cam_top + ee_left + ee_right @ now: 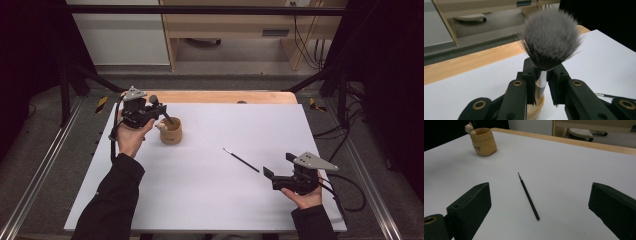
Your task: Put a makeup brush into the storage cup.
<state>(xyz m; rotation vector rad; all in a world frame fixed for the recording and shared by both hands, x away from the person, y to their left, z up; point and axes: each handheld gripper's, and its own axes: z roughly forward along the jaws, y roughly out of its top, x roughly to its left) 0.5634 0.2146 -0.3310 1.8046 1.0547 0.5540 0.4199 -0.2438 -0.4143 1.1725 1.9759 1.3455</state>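
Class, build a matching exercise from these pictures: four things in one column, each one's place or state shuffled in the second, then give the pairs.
1. powder brush
2. thin black brush
3. tan cup
4. right gripper

A. jaws wide open, nothing between them
B. lying flat on the white sheet
C. clamped by its handle in the left gripper
D. standing upright near the sheet's far left

Pairs: 1-C, 2-B, 3-D, 4-A

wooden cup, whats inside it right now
A fluffy makeup brush stands handle-down in the wooden cup, gripped by the left gripper. The cup's bottom and the handle's lower end are hidden by its wall.
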